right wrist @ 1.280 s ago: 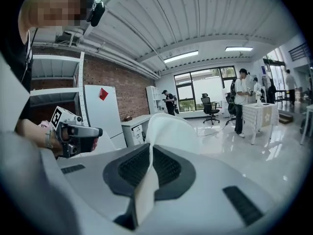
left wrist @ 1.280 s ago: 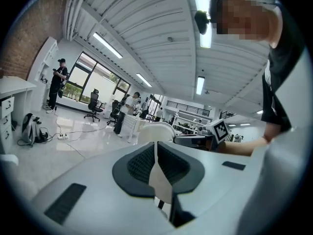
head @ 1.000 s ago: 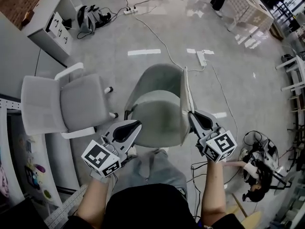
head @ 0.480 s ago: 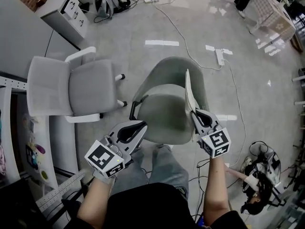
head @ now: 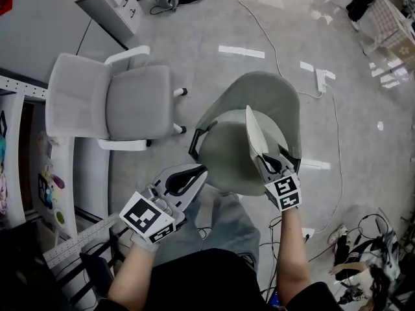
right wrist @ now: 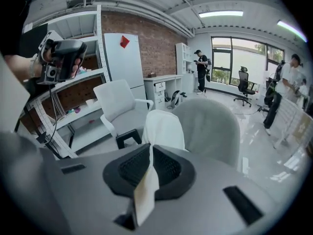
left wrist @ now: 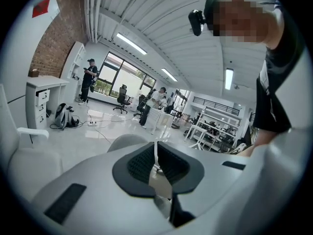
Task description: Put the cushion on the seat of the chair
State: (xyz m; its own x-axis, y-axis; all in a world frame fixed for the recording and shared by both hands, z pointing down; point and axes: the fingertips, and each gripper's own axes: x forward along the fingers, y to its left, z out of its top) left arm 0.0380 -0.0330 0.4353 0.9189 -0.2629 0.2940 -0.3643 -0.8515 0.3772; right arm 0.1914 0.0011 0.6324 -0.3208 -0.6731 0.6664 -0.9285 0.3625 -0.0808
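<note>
A grey-green shell chair [head: 275,105] stands in front of me, its seat [head: 224,157] bare. My right gripper [head: 269,164] is shut on one edge of a thin pale cushion [head: 255,135], which stands on edge over the seat's right side. In the right gripper view the cushion [right wrist: 164,129] rises from the closed jaws of the right gripper [right wrist: 149,165] in front of the chair's back [right wrist: 212,126]. My left gripper [head: 190,175] hovers by the seat's near left edge, shut, holding nothing. The left gripper view has the left gripper [left wrist: 156,166] with the chair's back [left wrist: 126,142] just beyond.
A white office chair [head: 123,102] with armrests stands to the left of the shell chair. Behind it is a white cabinet [head: 113,2]; a shelf unit [head: 23,173] runs along the left. Cables and a power strip [head: 322,80] lie on the floor; bags and gear at lower right.
My right gripper has come down with the cushion, closer to the seat. The left gripper sank a little by the seat's front edge.
</note>
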